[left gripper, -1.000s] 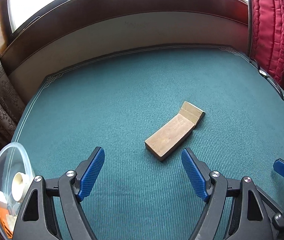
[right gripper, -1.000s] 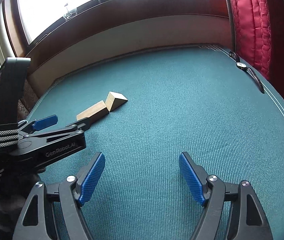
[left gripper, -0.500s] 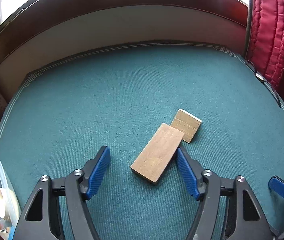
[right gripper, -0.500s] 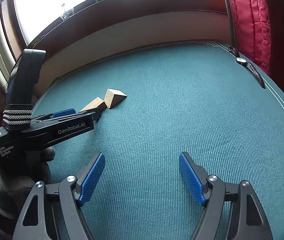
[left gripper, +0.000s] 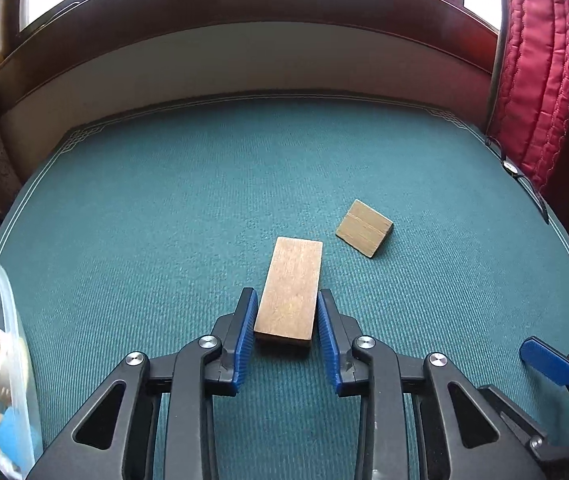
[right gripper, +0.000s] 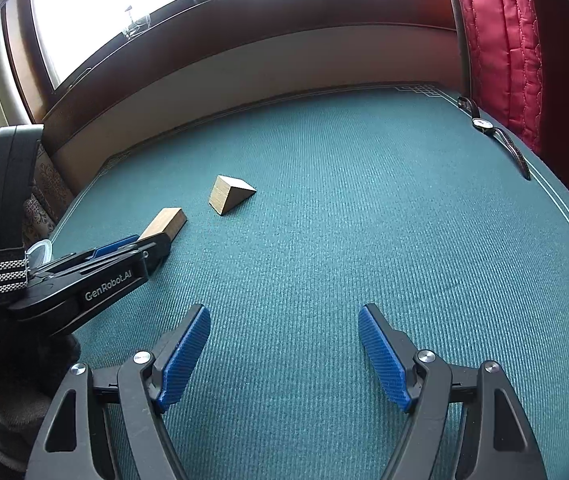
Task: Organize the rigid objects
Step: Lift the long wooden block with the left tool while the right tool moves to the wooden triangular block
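A flat rectangular wooden block point(left gripper: 290, 288) lies lengthwise between the blue pads of my left gripper point(left gripper: 285, 312), which is shut on its near end. The right wrist view shows the same block point(right gripper: 166, 220) sticking out past the left gripper's fingers point(right gripper: 124, 246), low over the green cloth. A wooden wedge point(left gripper: 364, 228) rests on the cloth to the right and beyond, apart from the block; the right wrist view has this wedge point(right gripper: 230, 194) at centre left. My right gripper point(right gripper: 284, 354) hovers open over bare cloth with nothing between its fingers.
A clear plastic tub point(left gripper: 0, 360) holding small items stands at the table's left edge. A wristwatch point(right gripper: 496, 136) lies by the right edge under a red quilted curtain point(left gripper: 536, 80). A wall and window sill run behind the green table cloth point(right gripper: 364, 220).
My left gripper moved forward and closed on the rectangular block, which turned and drew away from the wedge it was touching. The right gripper stayed open and barely moved.
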Tool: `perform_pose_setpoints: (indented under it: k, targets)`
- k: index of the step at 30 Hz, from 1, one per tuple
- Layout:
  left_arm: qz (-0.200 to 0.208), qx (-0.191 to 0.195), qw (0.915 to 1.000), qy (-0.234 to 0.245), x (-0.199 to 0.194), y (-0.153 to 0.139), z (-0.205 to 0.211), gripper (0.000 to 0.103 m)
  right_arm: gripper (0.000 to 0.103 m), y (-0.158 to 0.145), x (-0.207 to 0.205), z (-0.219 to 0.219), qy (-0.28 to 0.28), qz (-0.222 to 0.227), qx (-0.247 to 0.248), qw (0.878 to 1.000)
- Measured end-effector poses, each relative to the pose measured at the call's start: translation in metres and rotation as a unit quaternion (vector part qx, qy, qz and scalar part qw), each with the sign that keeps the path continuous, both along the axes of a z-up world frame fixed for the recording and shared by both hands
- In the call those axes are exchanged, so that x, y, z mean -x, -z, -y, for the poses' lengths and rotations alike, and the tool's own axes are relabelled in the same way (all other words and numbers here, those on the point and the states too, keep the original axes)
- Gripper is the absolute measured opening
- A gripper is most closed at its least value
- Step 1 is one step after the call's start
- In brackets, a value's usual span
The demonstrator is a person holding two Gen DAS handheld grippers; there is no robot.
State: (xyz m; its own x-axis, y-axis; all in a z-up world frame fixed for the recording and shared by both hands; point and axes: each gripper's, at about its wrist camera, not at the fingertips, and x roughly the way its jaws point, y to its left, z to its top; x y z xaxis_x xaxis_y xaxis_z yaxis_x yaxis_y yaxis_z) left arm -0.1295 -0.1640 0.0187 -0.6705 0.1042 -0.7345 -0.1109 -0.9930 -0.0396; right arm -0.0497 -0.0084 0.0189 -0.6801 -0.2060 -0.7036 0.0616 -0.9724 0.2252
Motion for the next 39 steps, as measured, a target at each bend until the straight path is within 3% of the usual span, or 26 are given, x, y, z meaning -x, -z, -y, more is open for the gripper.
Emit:
perform_pose_setpoints:
  k: [6,13,27,39]
  targets:
    - [-0.002,-0.010,0.9986,-0.051,-0.017,0.000,0.020,0.031,0.080,0.000,-0.001,0.001,0.001,-0.001,-0.003,1.000]
    - [-0.026,0.004,0.9957,-0.089,-0.040,-0.007,0.032,0.030,0.080,-0.001,-0.001,0.002,0.001,-0.001,-0.007,1.000]
    - [-0.042,-0.008,0.9937,-0.104,-0.095,-0.021,0.041,0.029,0.080,-0.002,0.006,0.014,-0.002,0.012,-0.045,0.999]
    - [-0.049,-0.039,0.9913,-0.116,-0.120,-0.026,0.061,0.028,0.080,-0.020,0.051,0.045,-0.033,-0.006,-0.049,0.998]
